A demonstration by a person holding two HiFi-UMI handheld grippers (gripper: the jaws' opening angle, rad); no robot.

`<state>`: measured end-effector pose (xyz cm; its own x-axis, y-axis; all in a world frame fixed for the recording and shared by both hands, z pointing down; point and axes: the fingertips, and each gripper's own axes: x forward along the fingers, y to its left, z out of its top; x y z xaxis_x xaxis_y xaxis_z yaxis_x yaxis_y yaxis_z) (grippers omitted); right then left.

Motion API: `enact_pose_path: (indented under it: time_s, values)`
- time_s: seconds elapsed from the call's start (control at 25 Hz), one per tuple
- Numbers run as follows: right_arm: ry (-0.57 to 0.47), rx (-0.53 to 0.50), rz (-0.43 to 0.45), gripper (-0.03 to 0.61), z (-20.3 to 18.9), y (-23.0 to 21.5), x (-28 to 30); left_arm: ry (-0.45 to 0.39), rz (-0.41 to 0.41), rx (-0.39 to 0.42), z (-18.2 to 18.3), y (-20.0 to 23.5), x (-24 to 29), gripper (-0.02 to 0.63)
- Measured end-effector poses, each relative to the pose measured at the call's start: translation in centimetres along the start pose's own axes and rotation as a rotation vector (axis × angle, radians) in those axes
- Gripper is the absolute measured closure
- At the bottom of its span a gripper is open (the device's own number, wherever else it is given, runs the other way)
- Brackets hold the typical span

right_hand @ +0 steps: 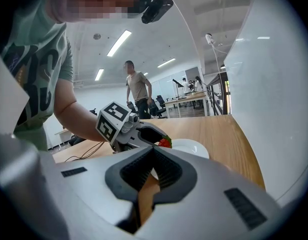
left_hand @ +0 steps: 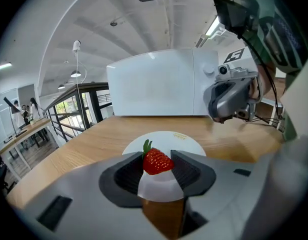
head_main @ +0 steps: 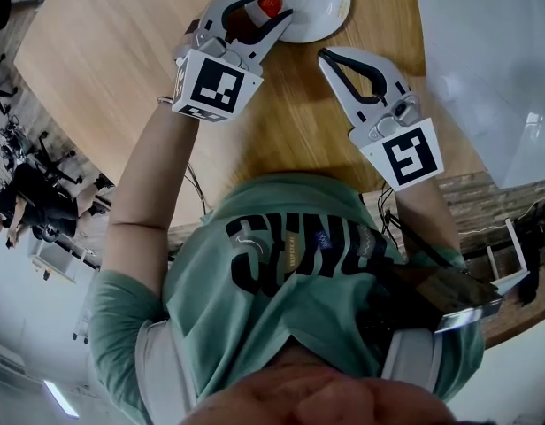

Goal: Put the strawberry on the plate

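**Strawberry is at the plate, just not on it yet**

Starting on the left: the left gripper (head_main: 272,3) is reached out over the wooden worktop (head_main: 122,51), and its jaws are clamped on the strawberry (left_hand: 157,162). The left gripper view shows this nicely. The red berry is pinched between the two dark pads, green leaves poking up, and the jaws stand fairly wide because the berry fills the gap.

Next along, the white plate (head_main: 318,9) sits right under and just beyond those jaws. From the head view the berry hangs over the plate's near edge, and the right gripper view suggests it's a bit above the rim, not resting on it. Hard to be totally sure about contact, though.

Over on the right, the right gripper (head_main: 326,56) is parked near the plate with its jaws closed together and nothing in them. It looks like it's just waiting.

So the pickup and carry look done. What's left, by the look of it, is lowering the berry onto the plate, letting go and backing the jaws off.
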<state>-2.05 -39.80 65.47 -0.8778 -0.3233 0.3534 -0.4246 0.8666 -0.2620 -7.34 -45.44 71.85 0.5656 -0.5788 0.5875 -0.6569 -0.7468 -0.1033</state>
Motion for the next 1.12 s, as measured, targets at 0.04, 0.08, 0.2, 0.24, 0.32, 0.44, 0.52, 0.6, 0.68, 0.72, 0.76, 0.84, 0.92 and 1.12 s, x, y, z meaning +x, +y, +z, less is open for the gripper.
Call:
enact_pose_path:
  time_s: [0.04,0.08,0.2,0.24,0.32,0.44,0.52,0.6,0.68,0.72,0.76,0.84,0.92,1.12]
  values:
    - [0.000,0.000,0.001,0.572,0.1,0.0,0.1,0.003,0.001,0.003,0.0,0.1,0.1,0.436]
    - [0.001,0.000,0.002,0.572,0.0,-0.1,0.2,0.006,0.000,0.004,-0.1,0.2,0.2,0.436]
    - [0.007,0.005,0.005,0.572,-0.3,-0.2,0.3,0.003,-0.009,-0.019,-0.1,0.3,0.6,0.433]
    - [0.007,0.006,0.006,0.572,-0.4,-0.2,0.3,-0.004,-0.011,-0.027,0.0,0.3,0.6,0.432]
    - [0.005,0.008,0.007,0.572,-0.4,-0.1,0.2,-0.019,-0.011,-0.034,0.3,0.3,0.4,0.406]
    - [0.005,0.007,0.010,0.572,-0.3,0.1,0.1,-0.037,-0.016,-0.052,0.7,0.1,0.2,0.391]
    - [0.005,0.007,0.011,0.572,-0.2,0.1,0.2,-0.038,-0.015,-0.055,0.8,0.2,0.2,0.390]
    - [0.007,0.007,0.012,0.572,-0.2,0.1,0.3,-0.032,-0.013,-0.049,0.9,0.3,0.1,0.390]
    - [0.007,0.006,0.013,0.572,-0.2,0.2,0.3,-0.032,-0.016,-0.045,1.1,0.2,-0.1,0.390]
    - [0.005,0.005,0.012,0.572,-0.1,0.3,0.3,-0.035,-0.020,-0.043,1.2,0.0,-0.3,0.390]
    - [0.003,0.004,0.012,0.572,0.0,0.3,0.3,-0.043,-0.023,-0.046,1.5,-0.1,-0.4,0.390]
    - [-0.003,0.000,0.010,0.572,0.3,0.5,0.1,-0.068,-0.022,-0.064,2.1,-0.1,-1.0,0.390]
    - [-0.006,-0.004,0.010,0.572,0.6,0.7,-0.2,-0.090,-0.015,-0.088,2.6,-0.1,-1.8,0.390]
    - [-0.019,-0.008,0.009,0.572,1.9,1.3,-0.8,-0.133,-0.018,-0.189,2.8,-0.5,-4.9,0.391]
